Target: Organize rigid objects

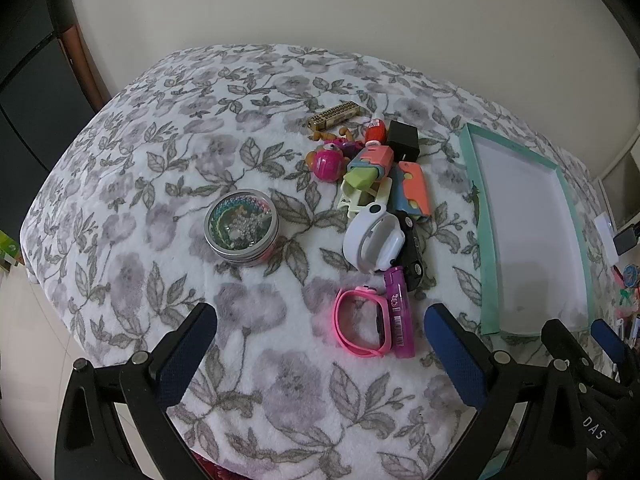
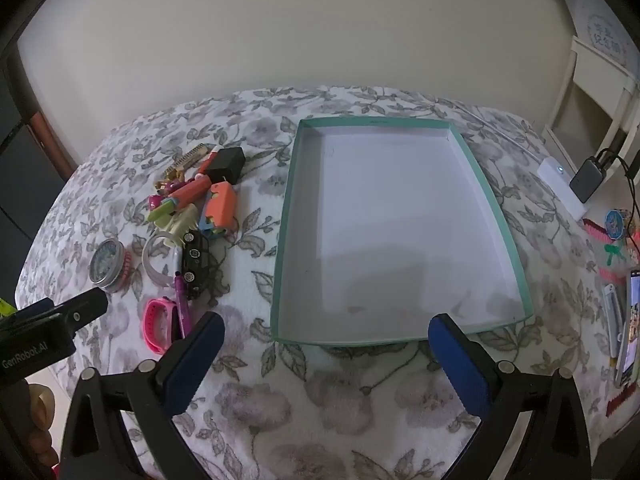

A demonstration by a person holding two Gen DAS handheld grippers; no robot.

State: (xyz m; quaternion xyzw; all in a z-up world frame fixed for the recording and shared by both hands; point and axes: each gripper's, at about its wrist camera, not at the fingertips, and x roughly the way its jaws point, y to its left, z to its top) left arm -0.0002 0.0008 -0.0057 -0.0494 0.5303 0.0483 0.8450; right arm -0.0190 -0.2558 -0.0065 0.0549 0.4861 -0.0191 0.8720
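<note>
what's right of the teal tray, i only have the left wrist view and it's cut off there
Observer: A white power strip with a dark adapter plugged in sits past the teal tray.
Operator: is the whole tray bare
Observer: Yes, the right wrist view shows the whole white floor with nothing in it.
Operator: right gripper closed or open
Observer: The right gripper is open, hanging over the tray's near edge.

The right gripper (image 2: 326, 356), jaws wide apart, hovers before the teal tray (image 2: 496, 200) beside the toy pile (image 2: 192, 216).
</note>
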